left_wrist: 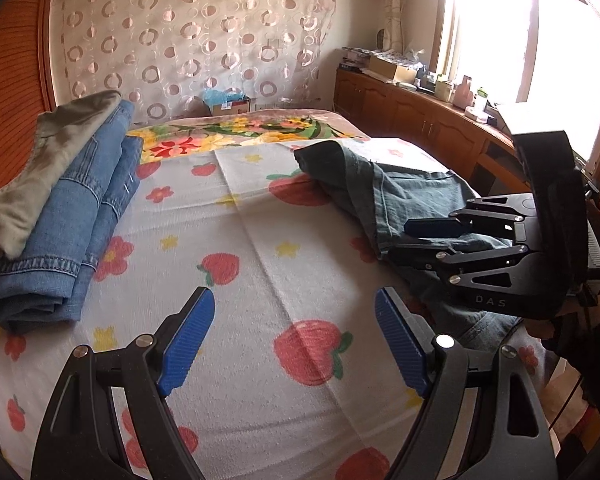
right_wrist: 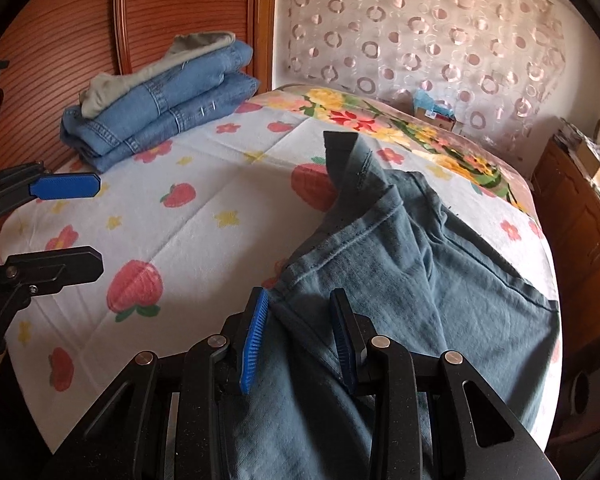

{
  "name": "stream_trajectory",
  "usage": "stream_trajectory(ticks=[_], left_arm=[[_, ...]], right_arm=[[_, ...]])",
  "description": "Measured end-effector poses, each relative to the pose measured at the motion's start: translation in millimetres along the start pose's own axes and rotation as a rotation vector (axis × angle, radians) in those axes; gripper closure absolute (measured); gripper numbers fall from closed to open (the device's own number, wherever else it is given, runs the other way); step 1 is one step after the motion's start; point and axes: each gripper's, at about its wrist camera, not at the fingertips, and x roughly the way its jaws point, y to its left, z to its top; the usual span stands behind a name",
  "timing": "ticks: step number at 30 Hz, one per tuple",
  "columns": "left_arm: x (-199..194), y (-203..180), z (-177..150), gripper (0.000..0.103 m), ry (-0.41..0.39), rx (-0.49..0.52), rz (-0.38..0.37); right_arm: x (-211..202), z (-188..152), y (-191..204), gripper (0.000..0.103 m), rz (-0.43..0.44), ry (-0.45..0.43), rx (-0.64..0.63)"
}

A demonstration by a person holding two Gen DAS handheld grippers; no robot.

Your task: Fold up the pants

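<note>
The right gripper (right_wrist: 300, 340) has its jaws around the dark teal denim pants (right_wrist: 440, 280), bunching cloth for folding; beside the pants, the left gripper (left_wrist: 296, 340) hangs with jaws wide, ready to help

I see a bed under a white towel sheet printed with red strawberries (left_wrist: 260, 216), a reddish ribbed wooden headboard (right_wrist: 180, 0) behind it. A sheer curtain with pink circle pattern (left_wrist: 196, 28) covers the wall. A long brown wooden cabinet (left_wrist: 412, 112) runs below a glaring bright window (left_wrist: 540, 40).
</note>
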Motion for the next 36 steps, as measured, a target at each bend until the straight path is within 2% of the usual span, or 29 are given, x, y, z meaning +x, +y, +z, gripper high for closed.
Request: stream_trajectory(ticks=[8,9,10,14,28,36], left_arm=[[5.0,1.1,-6.6,0.02,0.019,-0.015,-0.008],[6.0,0.2,-8.0,0.02,0.023,-0.014,-0.009],[6.3,-0.5,-8.7,0.02,0.026,-0.013,-0.01],[8.7,-4.5,-13.3,0.02,0.04,-0.006,-0.014],[18.0,-24.2,-11.3,0.02,0.054,0.034,-0.039],[21.3,-35.5,-10.6,0.02,0.061,0.063,-0.051]], right_arm=[[10.1,4.2,11.5,0.07,-0.03,0.023,-0.065],[10.3,3.9,11.5,0.082,-0.033,0.015,-0.065],[9.6,4.4,10.5,0.089,-0.027,0.005,-0.058],[-2.8,5.1,-6.6,0.096,0.012,-0.052,0.024],[-27.5,1.9,-29.9,0.097,-0.008,-0.151,0.13],[-15.2,-9.2,-35.6,0.097,0.053,-0.121,0.2]])
